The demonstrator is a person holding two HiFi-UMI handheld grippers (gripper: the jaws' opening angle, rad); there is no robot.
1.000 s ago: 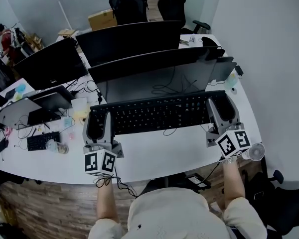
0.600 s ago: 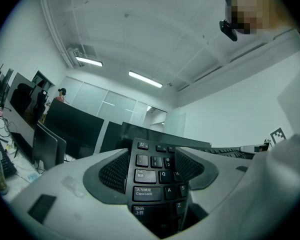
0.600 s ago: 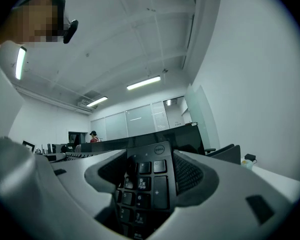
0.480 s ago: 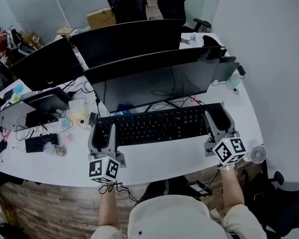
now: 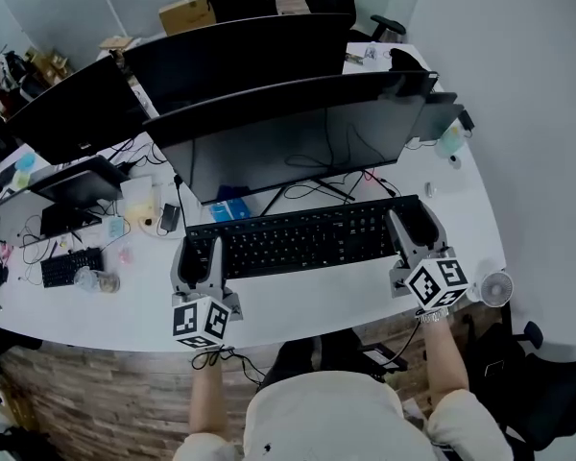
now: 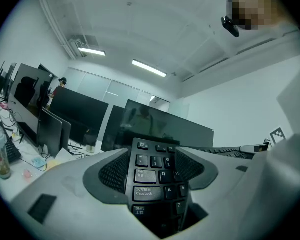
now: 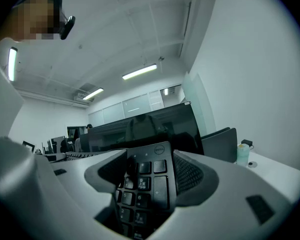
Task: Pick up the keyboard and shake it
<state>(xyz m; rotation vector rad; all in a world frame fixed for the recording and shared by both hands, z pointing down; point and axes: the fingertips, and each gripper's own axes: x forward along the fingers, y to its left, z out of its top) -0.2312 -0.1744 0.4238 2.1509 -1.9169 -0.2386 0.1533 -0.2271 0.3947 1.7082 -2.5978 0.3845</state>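
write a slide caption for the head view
The left gripper and right gripper clamp opposite ends of the black keyboard before a wide monitor.

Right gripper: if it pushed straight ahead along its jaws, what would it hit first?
The right gripper is shut on the keyboard; past that, probably the wide monitor directly ahead, though depth is unclear.

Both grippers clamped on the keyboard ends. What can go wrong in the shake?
1. The left gripper and right gripper hold the keyboard only by its ends; a shake might slip one free.
2. The monitor stands just behind; a forward swing could strike it or snag the cables beneath.
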